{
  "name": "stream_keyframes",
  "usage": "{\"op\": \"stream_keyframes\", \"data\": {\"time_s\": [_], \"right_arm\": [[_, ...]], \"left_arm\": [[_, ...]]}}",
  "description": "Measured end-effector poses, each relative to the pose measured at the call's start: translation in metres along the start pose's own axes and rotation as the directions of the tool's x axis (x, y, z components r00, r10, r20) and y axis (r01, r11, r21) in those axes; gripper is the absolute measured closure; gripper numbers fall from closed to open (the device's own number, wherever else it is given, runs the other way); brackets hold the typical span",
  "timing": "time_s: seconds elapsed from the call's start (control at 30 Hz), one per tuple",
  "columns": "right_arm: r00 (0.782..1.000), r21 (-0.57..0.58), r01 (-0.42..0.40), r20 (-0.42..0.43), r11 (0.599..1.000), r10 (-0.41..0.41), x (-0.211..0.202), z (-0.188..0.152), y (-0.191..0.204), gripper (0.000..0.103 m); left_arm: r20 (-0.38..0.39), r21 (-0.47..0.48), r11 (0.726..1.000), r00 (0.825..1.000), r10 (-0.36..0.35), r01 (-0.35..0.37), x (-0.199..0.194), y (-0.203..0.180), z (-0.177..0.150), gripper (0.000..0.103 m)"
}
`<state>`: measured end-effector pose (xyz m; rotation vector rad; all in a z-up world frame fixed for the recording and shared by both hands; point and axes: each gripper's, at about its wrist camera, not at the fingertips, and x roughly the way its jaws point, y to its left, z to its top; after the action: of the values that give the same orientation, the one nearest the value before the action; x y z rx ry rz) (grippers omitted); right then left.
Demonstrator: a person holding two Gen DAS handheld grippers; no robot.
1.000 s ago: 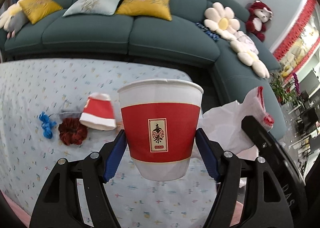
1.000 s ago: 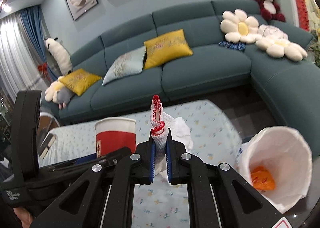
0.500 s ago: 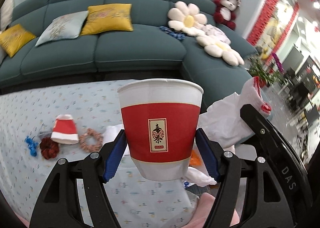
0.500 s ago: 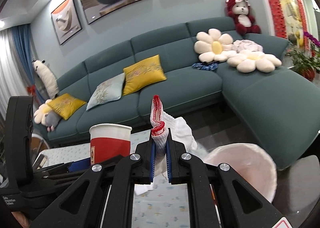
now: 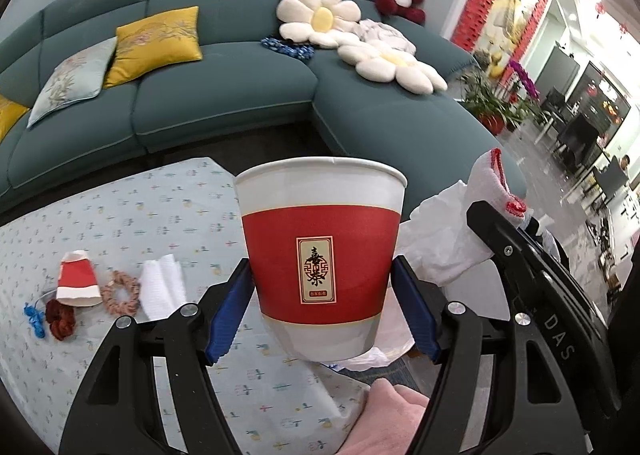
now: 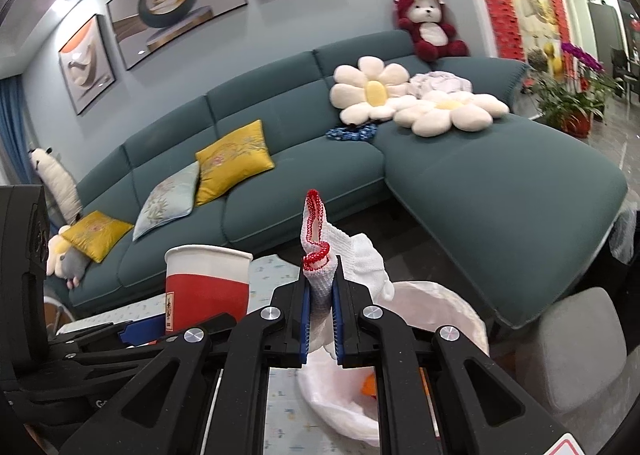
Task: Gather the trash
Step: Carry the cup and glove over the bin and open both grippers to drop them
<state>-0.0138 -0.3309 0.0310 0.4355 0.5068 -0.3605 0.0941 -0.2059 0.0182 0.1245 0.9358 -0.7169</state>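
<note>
Left claw [image 5: 322,309] clenched on cup [image 5: 320,255], blue pads [image 5: 230,311] pressed on both sides of the red band, cup upright and lifted off the tabletop [image 5: 120,215], past its right edge. Right claw [image 6: 320,319] clamped on white glove [image 6: 320,255] with red-trimmed cuff, cuff sticking up above the pads, rest of glove bunched to the right. Same glove seen from left wrist at [image 5: 472,223], just right of cup, beside right claw's black arm. Below right claw: bin [image 6: 440,319] lined with white bag, rim open, orange scrap [image 6: 368,387] inside; glove held over the near rim. Cup from right view [image 6: 208,287] to the left of glove, just beside it. Bare hand [image 5: 384,415] at bottom of left view under cup. On tabletop, well left of cup: tipped cup [image 5: 76,281] on its side, tan scrunchie [image 5: 120,291] touching it, tissue [image 5: 162,287] just right of scrunchie, dark red scrunchie [image 5: 60,319] and blue tie [image 5: 34,319] at far left. Behind: teal sofa [image 5: 224,95], yellow cushion [image 5: 156,43], flower pillows [image 6: 372,95], red bear [image 6: 430,27].
</note>
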Motion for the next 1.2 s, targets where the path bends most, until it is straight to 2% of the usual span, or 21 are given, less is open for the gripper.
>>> {"op": "stream_keyframes", "data": {"time_s": [0.4,0.5,0.57,0.73,1.2], "right_arm": [[0.998,0.045,0.046,-0.041,0.998,-0.044,0.016,-0.012,-0.040,0.094],[0.998,0.049,0.056,-0.045,0.997,-0.053,0.020,-0.012,-0.042,0.088],[0.998,0.054,0.053,-0.047,0.997,-0.050,0.022,-0.012,-0.043,0.086],[0.998,0.054,0.057,-0.040,0.997,-0.055,0.023,-0.013,-0.041,0.074],[0.998,0.025,0.044,-0.040,0.999,-0.043,0.023,-0.013,-0.021,0.067]], "left_arm": [[-0.056,0.033,0.999,0.998,-0.035,0.037,0.034,-0.022,-0.001,0.035],[-0.080,0.016,0.999,0.996,-0.049,0.050,0.041,-0.020,-0.001,0.035],[-0.092,0.000,0.999,0.994,-0.052,0.053,0.044,-0.016,0.000,0.029],[-0.083,-0.034,0.998,0.995,-0.050,0.048,0.043,-0.009,0.003,0.028],[-0.043,-0.074,0.997,0.999,-0.015,0.012,0.026,0.013,0.003,0.028]]}}
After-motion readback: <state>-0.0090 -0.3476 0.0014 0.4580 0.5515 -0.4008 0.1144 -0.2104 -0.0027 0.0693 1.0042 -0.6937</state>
